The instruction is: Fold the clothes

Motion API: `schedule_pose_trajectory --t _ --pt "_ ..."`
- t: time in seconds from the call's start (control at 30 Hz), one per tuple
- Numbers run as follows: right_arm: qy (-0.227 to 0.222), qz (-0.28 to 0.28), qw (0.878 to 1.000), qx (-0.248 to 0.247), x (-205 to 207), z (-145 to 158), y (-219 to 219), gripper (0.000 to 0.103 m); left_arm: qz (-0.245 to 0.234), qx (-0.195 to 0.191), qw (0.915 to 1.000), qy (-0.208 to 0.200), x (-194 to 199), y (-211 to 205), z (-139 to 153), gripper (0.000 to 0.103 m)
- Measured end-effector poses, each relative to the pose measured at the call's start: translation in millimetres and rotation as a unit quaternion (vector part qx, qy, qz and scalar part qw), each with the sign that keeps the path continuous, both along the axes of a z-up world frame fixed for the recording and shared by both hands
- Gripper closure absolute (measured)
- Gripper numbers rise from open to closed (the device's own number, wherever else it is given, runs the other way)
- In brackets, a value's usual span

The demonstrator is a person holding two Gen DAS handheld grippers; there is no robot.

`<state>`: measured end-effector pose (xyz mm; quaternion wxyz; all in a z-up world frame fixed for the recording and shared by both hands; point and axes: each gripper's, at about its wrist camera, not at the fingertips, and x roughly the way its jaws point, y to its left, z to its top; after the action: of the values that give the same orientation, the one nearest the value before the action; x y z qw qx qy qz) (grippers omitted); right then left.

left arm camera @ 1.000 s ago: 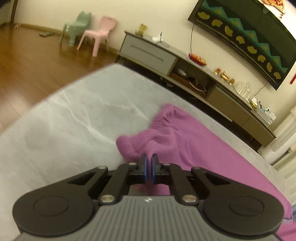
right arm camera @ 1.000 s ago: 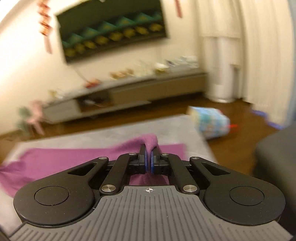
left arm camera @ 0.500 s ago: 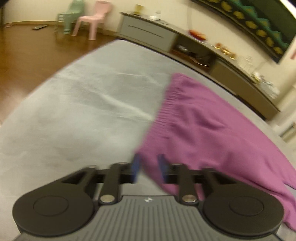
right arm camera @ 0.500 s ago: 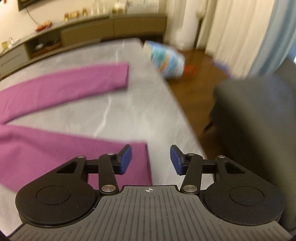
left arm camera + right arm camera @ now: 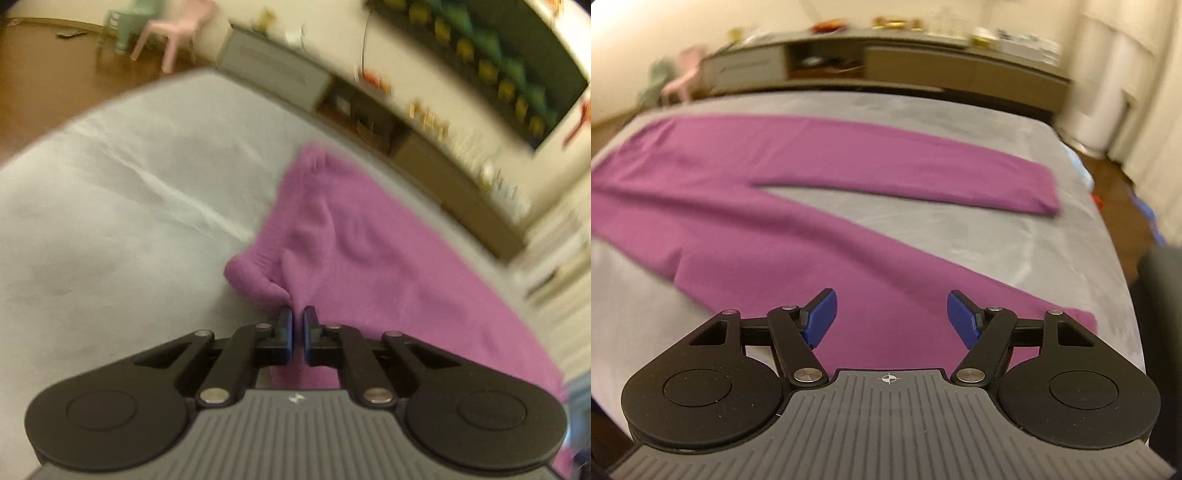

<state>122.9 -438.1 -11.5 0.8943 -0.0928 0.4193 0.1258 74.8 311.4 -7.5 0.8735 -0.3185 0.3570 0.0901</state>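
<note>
A pair of purple trousers (image 5: 798,236) lies spread on the grey table (image 5: 1015,243), its two legs fanned apart toward the right. In the left wrist view the waistband end (image 5: 332,229) is bunched up, and my left gripper (image 5: 297,317) is shut on a pinch of that purple cloth at the near corner. My right gripper (image 5: 889,314) hovers over the nearer trouser leg with its blue pads (image 5: 822,314) wide apart and its jaws still opening; the cloth lies under the gap, not pressed by the pads.
A long low TV cabinet (image 5: 923,70) runs behind the table. Small pink and green chairs (image 5: 173,29) stand on the wooden floor at the far left. A dark sofa edge (image 5: 1163,280) sits at the right, beside curtains.
My left gripper let go of the waistband, then shut again on a pinch of it. My right gripper released the trouser leg, opened wide and swung down over the nearer leg.
</note>
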Motion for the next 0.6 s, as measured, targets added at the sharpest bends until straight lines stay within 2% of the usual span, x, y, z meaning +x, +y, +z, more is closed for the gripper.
schedule_pose_trajectory --t 0.1,0.2,0.23,0.3,0.37,0.4,0.47,0.53,0.6 --pt "0.007 0.047 0.999 -0.013 2.2 -0.5 33.0 0.037 0.063 -0.018 0.9973 0.033 -34.6 13.5 -7.1 0.097" --pt "0.015 0.095 0.995 -0.002 13.3 -4.5 79.4 0.037 0.080 -0.003 0.9949 0.062 -36.6 17.4 -9.1 0.081" --pt "0.014 0.113 0.993 -0.001 15.0 -8.3 98.7 0.037 0.084 0.012 0.9947 0.058 -36.5 14.5 -2.4 0.076" --pt "0.013 0.149 0.989 0.000 18.2 -16.0 137.0 0.038 0.080 0.072 0.9937 0.032 -35.4 -2.3 20.1 0.065" --pt "0.014 0.165 0.986 0.003 17.1 -27.8 162.0 0.038 0.045 0.135 0.9898 0.007 -24.4 -27.6 41.6 0.047" --pt "0.018 0.167 0.986 0.000 16.0 -36.4 171.3 0.040 0.010 0.150 0.9886 -0.001 -13.1 -40.5 49.4 0.045" --pt "0.025 0.165 0.986 -0.008 13.6 -53.2 183.6 0.043 -0.080 0.173 0.9817 0.010 25.7 -72.3 46.5 0.038" --pt "0.027 0.153 0.988 0.001 13.1 -62.3 182.7 0.042 -0.170 0.194 0.9659 0.024 66.0 -104.7 41.7 0.038" --pt "0.045 0.156 0.987 -0.001 7.9 -59.9 177.3 0.041 -0.224 0.206 0.9509 0.058 111.5 -130.4 21.1 0.038"
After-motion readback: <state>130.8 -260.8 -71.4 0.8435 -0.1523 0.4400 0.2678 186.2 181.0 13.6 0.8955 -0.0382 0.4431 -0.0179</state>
